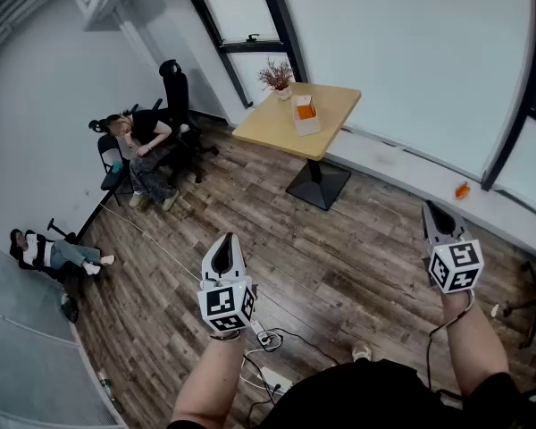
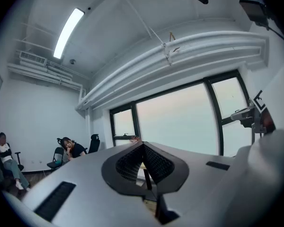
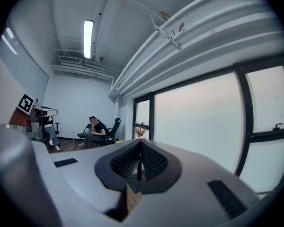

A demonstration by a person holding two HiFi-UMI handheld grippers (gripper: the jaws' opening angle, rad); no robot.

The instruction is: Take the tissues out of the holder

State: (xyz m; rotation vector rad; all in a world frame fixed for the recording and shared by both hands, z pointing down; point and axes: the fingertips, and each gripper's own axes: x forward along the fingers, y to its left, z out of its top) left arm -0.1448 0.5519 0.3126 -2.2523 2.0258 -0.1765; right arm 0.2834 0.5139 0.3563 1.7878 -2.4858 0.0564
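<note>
The tissue holder (image 1: pixel 305 114), a white box with orange showing at its top, stands on the light wooden table (image 1: pixel 339 105) far across the room. Both grippers are held level in mid-air over the wooden floor, well short of the table. My left gripper (image 1: pixel 223 244) has its jaws together at the tip with nothing between them, as the left gripper view confirms (image 2: pixel 142 145). My right gripper (image 1: pixel 435 211) is likewise shut and empty (image 3: pixel 140 143). The holder itself is hidden behind the jaws in both gripper views.
A dried plant in a pot (image 1: pixel 277 77) stands on the table's far corner. A seated person (image 1: pixel 143 146) and an office chair (image 1: pixel 174 88) are at the left wall, another seated person (image 1: pixel 54 253) nearer. Cables and a power strip (image 1: pixel 270 340) lie on the floor by my feet.
</note>
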